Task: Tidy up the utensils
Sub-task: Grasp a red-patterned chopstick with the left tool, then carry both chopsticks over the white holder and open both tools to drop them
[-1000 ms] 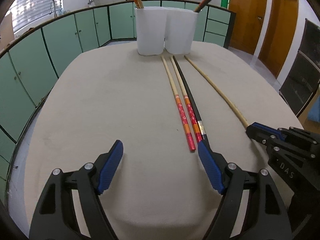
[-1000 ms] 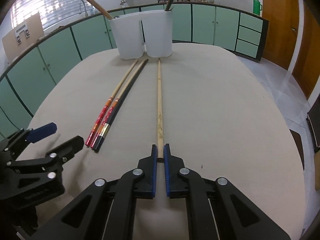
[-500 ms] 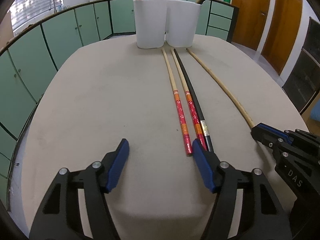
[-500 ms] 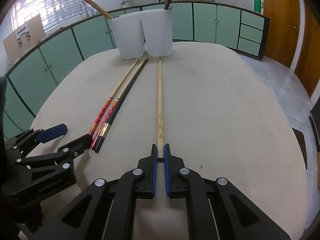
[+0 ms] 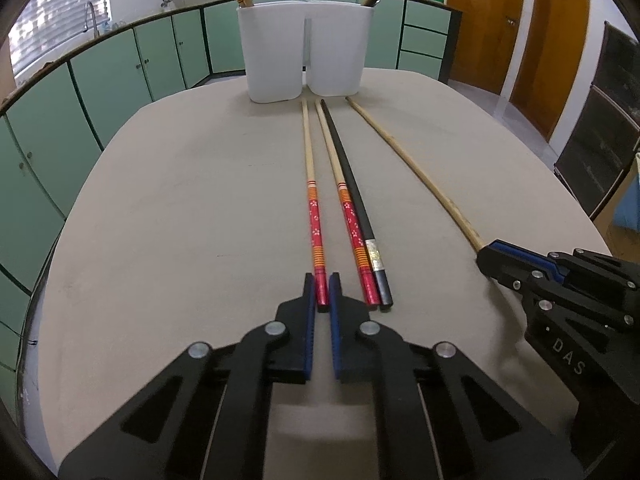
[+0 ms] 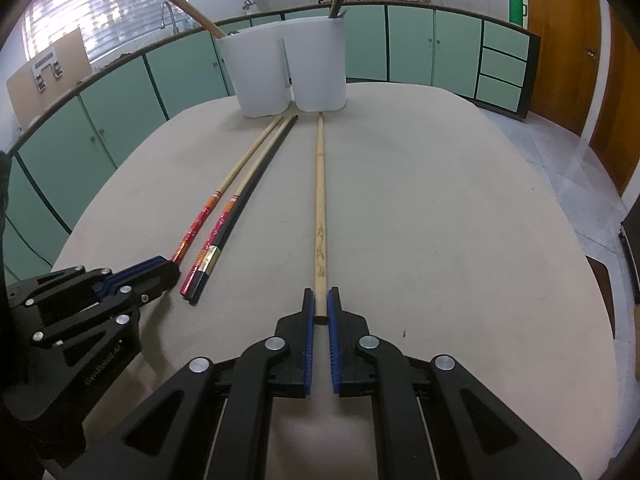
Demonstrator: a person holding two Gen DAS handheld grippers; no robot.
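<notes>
I have both tools clamped on chopstick ends, so I judge this to be the pick-up step, with the lift not yet made. My left tool (image 5: 323, 294) is clenched on the near end of the red floral chopstick (image 5: 313, 208), which lies flat on the bench (image 5: 180, 208) with its pale tip pointing at the white double utensil holder (image 5: 306, 60). My right tool (image 6: 317, 306) is clenched on the near end of the plain bamboo chopstick (image 6: 320, 200), also flat on the bench and aimed at the holder's right cup. Between the two held sticks, untouched, lie the second red floral chopstick (image 5: 348, 216) and the black chopstick (image 5: 352, 196), side by side and touching or nearly so. The holder already has chopsticks standing in both cups, reddish ones on the left and dark ones on the right. Next, I reckon I must raise each stick clear, tip it upright and drop it into a cup with its likes. The grips are at the very ends, so the long shafts may swing or pivot between the pads; I would lift slowly and keep the two tools well apart so the sticks do not cross.
</notes>
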